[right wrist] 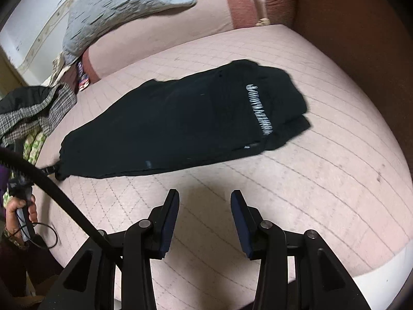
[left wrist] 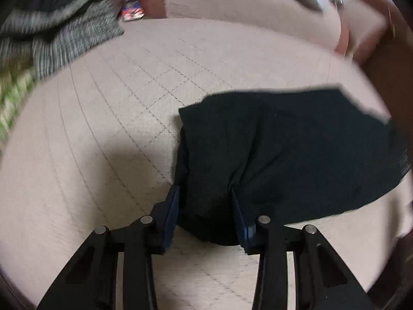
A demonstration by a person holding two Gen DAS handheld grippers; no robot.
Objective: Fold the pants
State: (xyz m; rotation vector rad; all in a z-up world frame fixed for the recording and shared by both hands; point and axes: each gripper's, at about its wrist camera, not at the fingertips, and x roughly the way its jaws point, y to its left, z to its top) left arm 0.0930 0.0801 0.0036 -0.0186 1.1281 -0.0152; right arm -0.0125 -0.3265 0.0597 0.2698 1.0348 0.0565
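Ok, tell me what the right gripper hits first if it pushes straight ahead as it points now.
Probably the quilted pink bed cover: the open, empty right gripper tilts down at bare cover. The black pants lie just beyond, next in line; depth is unclear.

Left wrist cam: rides behind left tool (left wrist: 205, 193), looks forward and down along fingers, very close to black pants (left wrist: 284, 149) on pink quilted bed (left wrist: 103, 142). Cloth fills centre-right, top edge blurry.

Right wrist cam: sits behind right tool (right wrist: 205, 199), higher and further back, angled down across bed (right wrist: 335, 180), whole pants (right wrist: 180, 124) in view, plus left tool (right wrist: 51, 168) at pants' left end, I think.

Shared: pants, quilted bed, checked grey garment (left wrist: 64, 38) (right wrist: 38, 108) at left, pink bolster (left wrist: 245, 2) (right wrist: 155, 36) along far side.
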